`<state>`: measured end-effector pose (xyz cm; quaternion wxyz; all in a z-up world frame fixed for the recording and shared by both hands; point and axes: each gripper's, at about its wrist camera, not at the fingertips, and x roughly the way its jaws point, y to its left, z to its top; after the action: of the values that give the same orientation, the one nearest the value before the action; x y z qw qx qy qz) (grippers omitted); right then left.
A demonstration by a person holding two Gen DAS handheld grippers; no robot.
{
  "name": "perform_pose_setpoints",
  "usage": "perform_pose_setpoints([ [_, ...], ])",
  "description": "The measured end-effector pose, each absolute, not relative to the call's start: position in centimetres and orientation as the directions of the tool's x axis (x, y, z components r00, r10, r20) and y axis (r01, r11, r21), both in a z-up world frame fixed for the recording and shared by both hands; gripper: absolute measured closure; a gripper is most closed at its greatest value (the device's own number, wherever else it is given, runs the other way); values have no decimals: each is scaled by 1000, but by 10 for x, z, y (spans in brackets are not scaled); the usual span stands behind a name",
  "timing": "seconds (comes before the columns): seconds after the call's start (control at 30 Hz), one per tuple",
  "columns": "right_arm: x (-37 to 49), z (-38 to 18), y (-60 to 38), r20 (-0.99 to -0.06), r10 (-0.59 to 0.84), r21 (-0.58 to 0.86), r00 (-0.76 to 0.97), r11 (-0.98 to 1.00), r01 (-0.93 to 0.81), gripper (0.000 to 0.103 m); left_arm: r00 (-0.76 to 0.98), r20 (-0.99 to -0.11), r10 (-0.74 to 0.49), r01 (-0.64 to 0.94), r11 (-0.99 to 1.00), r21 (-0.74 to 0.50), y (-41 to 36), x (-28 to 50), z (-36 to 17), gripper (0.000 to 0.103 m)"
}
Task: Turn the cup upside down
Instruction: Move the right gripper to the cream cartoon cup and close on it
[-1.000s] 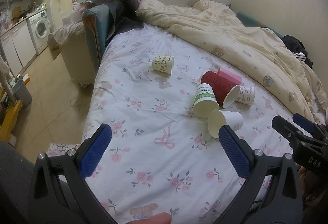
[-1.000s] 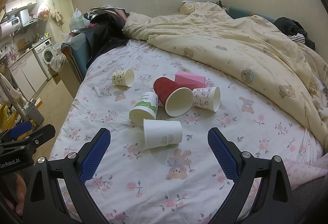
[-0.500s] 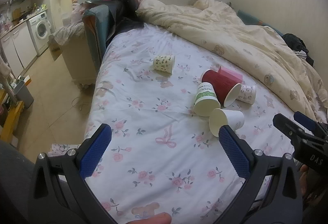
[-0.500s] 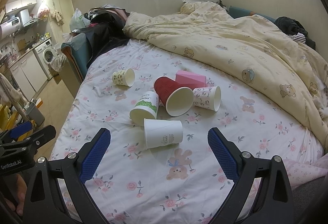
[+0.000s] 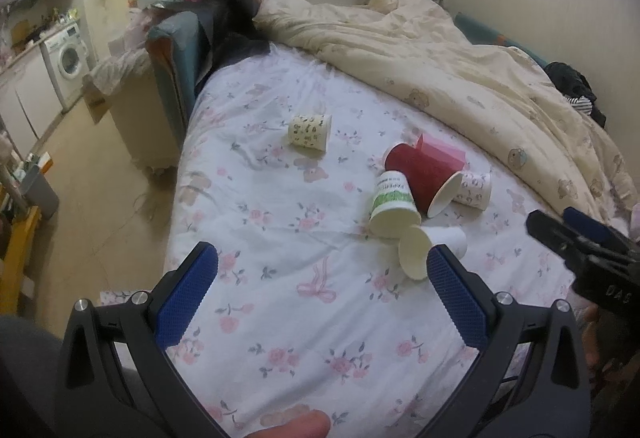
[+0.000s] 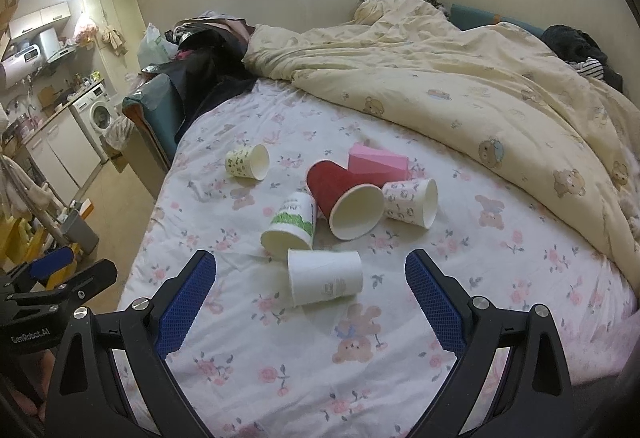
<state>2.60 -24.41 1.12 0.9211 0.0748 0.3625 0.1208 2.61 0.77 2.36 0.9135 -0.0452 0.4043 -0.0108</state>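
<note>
With both the right gripper (image 6: 306, 296) and left gripper (image 5: 320, 296) spread wide and empty, approach the nearest plain white cup (image 6: 325, 276) squarely across its side, squeezing gently to avoid crushing.

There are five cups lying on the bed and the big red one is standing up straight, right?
Not quite. The big red cup is lying on its side too, its open mouth facing the camera, beside the pink box. The right wrist view shows it. All five cups are tipped over on the bed.
</note>
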Motion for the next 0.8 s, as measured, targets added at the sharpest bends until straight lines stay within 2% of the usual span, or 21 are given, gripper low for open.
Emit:
perform_pose_setpoints([
  [0.47, 123, 25, -199, -724, 315, 139, 614, 938, -317, 5, 628, -777, -36, -51, 995, -88, 37, 126, 32, 0],
  [0.8, 218, 18, -162, -800, 349, 152, 488, 904, -399, 5, 597, -802, 24, -97, 994, -43, 65, 200, 22, 0],
])
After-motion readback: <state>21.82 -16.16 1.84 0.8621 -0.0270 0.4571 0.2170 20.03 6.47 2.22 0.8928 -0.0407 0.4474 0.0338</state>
